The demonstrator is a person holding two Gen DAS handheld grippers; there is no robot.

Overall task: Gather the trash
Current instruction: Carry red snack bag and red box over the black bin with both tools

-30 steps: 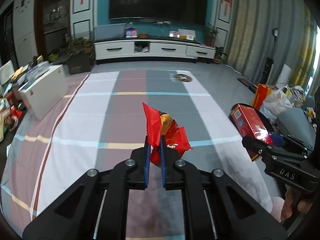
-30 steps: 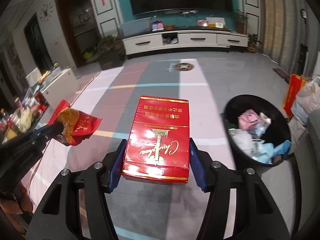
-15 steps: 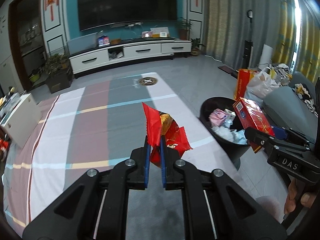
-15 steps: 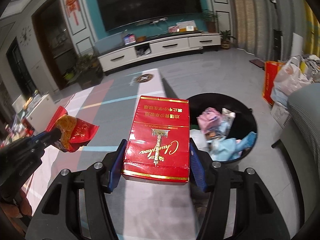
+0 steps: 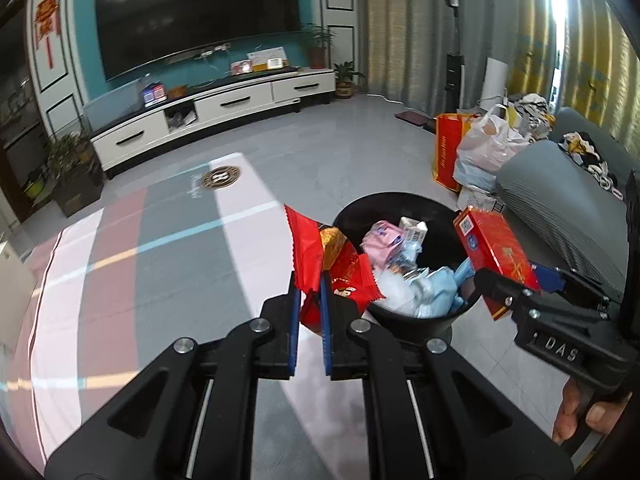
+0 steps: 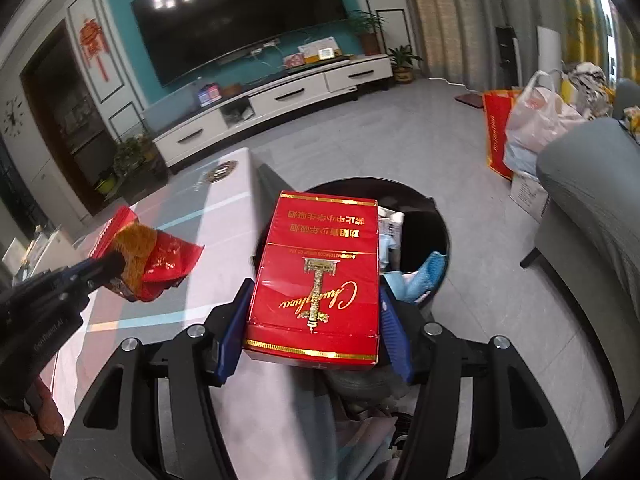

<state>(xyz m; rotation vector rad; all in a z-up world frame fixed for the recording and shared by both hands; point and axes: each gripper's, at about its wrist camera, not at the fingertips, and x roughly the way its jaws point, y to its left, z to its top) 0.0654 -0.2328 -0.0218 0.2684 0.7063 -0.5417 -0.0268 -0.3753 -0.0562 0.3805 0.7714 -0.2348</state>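
My left gripper (image 5: 308, 284) is shut on a crumpled red snack wrapper (image 5: 344, 272) and holds it in the air at the left rim of a black trash bin (image 5: 424, 320). The bin holds several pieces of pink, white and blue rubbish. My right gripper (image 6: 314, 308) is shut on a red cigarette carton (image 6: 320, 276) with gold lettering and holds it above the bin (image 6: 432, 232). The carton (image 5: 496, 256) and right gripper show at the bin's right edge in the left wrist view. The wrapper (image 6: 156, 256) shows at left in the right wrist view.
A table with a striped pastel cloth (image 5: 160, 264) lies left of the bin. A grey sofa (image 5: 560, 208) stands right of it. Plastic bags and a red paper bag (image 5: 448, 152) sit behind the sofa arm. A white TV cabinet (image 5: 216, 116) lines the far wall.
Both grippers have swung right with their loads. The bin has come from the right edge to the middle of both views, and the carton now hangs over it.
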